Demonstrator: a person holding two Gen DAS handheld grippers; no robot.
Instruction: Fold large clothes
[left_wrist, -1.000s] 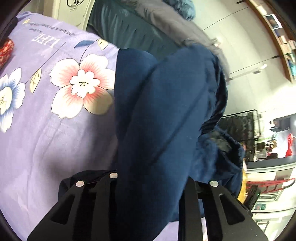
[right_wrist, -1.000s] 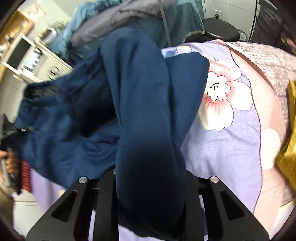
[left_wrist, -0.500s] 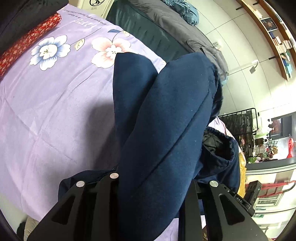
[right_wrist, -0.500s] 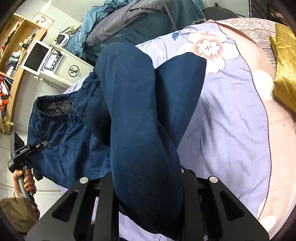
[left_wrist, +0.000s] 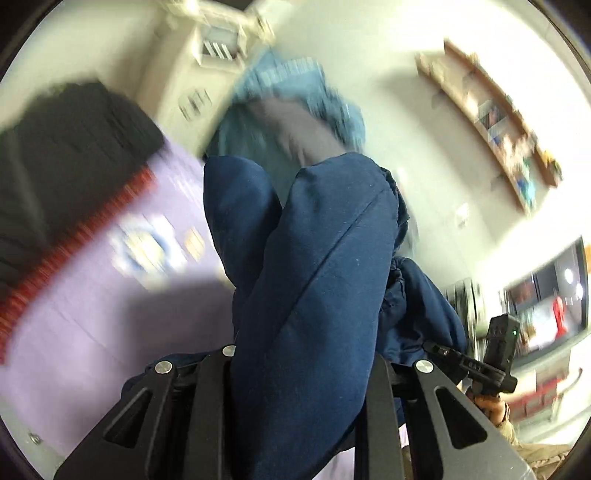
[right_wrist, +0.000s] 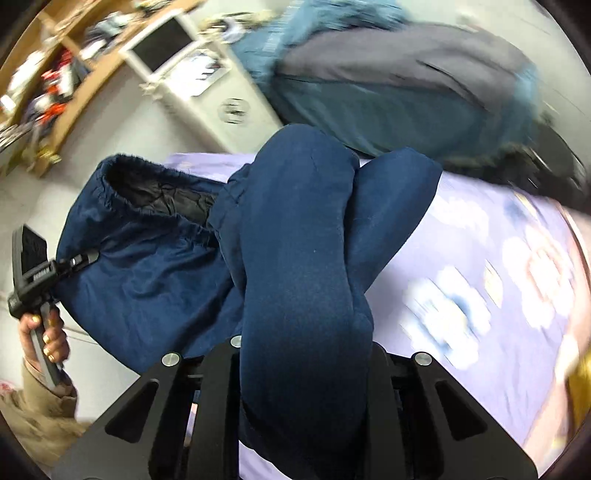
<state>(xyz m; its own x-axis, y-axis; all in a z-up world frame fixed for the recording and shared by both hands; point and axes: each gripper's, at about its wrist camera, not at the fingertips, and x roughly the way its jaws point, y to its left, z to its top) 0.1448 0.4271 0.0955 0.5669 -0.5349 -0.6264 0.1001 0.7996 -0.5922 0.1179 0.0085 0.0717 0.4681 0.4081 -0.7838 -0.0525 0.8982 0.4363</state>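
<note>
Surface: lilac floral bedsheet (right_wrist: 480, 258) is spread over a bed, blurred in both views; a red patterned strip (left_wrist: 74, 236) and a black mass (left_wrist: 66, 147) are seen at its far left in the left wrist view.
Background: a heap of teal and grey bedding (right_wrist: 399, 81) is piled at the far side; a white cabinet (right_wrist: 207, 85) and a wooden shelf (left_wrist: 495, 122) are seen against the wall.
Garment: navy trousers (right_wrist: 303, 258) are held up off the sheet, well above it in both views; the gathered elastic waistband (right_wrist: 155, 199) is open to the left in the right wrist view, with a dark lining shown inside.
Left gripper (left_wrist: 299, 373): clamped on a thick fold of the trousers, which rises between the fingers (left_wrist: 210, 402) and fills the middle of the view. From the right wrist view, it is seen at the far left, gripped by a hand (right_wrist: 44, 332) and pinching the waistband edge.
Right gripper (right_wrist: 303, 362): clenched on another rolled fold of the same trousers, the cloth bulging up from between the jaws. From the left wrist view, it is seen at the lower right, touching the cloth.
</note>
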